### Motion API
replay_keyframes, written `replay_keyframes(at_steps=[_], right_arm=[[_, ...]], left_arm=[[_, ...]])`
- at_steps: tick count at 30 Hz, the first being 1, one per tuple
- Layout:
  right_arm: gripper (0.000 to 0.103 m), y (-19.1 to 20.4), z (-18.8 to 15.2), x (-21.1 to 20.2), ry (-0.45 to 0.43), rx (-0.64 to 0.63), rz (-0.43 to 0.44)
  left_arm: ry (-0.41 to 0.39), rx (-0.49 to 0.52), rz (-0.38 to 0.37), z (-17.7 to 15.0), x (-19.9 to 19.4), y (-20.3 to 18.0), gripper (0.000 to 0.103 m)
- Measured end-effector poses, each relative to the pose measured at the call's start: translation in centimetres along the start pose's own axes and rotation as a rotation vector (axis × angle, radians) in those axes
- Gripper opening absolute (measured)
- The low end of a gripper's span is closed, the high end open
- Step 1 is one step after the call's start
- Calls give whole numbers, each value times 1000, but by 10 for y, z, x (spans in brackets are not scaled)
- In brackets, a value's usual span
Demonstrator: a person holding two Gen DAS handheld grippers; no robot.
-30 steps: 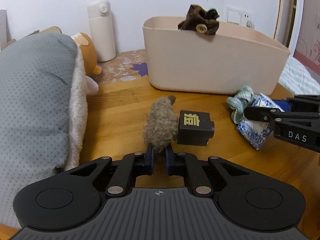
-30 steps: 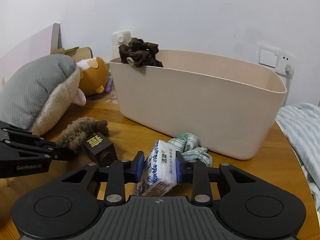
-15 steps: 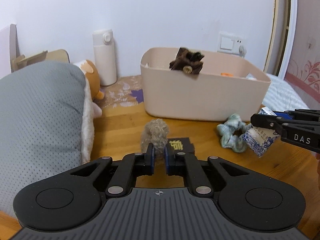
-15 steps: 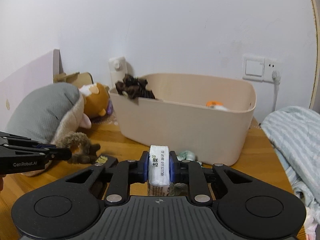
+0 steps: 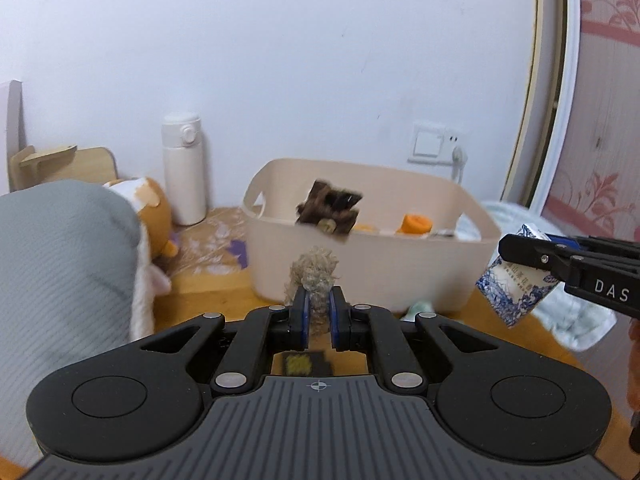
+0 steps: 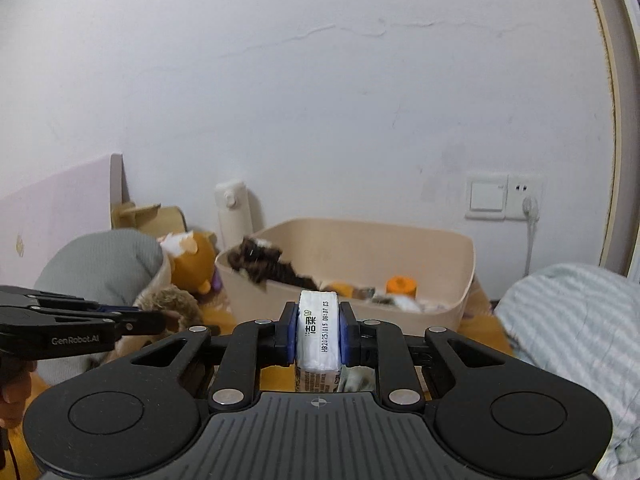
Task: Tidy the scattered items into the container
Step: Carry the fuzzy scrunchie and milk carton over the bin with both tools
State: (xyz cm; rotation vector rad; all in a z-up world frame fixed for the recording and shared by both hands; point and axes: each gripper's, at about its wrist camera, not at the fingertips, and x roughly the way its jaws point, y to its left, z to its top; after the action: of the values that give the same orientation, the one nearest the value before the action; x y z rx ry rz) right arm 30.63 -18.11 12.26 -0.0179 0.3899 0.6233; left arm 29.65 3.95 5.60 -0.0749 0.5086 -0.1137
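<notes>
My left gripper (image 5: 318, 304) is shut on a fuzzy brown-grey scrunchie (image 5: 314, 270) and holds it in the air in front of the beige container (image 5: 360, 276). My right gripper (image 6: 318, 322) is shut on a white and blue tissue pack (image 6: 318, 330), also lifted, in front of the container (image 6: 448, 300). The pack shows at the right of the left wrist view (image 5: 514, 292). A dark brown scrunchie (image 5: 328, 212) hangs on the container's near rim. A black block with a yellow character (image 5: 302, 363) lies on the wooden table below my left gripper.
The container holds an orange-capped item (image 5: 416, 224) and other small things. A grey cushion (image 5: 60, 272) and an orange plush toy (image 5: 152, 216) lie at the left. A white flask (image 5: 182, 168) stands by the wall. Striped bedding (image 6: 568, 320) lies at the right.
Both grippers have risen from the table with their items, and the views now look over the container's rim. The black block and the green scrunchie stay on the table.
</notes>
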Motion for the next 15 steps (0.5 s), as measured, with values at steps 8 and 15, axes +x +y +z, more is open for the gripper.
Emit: replay_keyframes(at_steps=[8, 15], right_arm=[[18, -13, 20, 10, -20, 19, -12], [18, -17, 27, 24, -24, 16, -20]], left_arm=[[-23, -40, -18, 30, 25, -9, 9], [-52, -56, 12, 52, 46, -9, 9]])
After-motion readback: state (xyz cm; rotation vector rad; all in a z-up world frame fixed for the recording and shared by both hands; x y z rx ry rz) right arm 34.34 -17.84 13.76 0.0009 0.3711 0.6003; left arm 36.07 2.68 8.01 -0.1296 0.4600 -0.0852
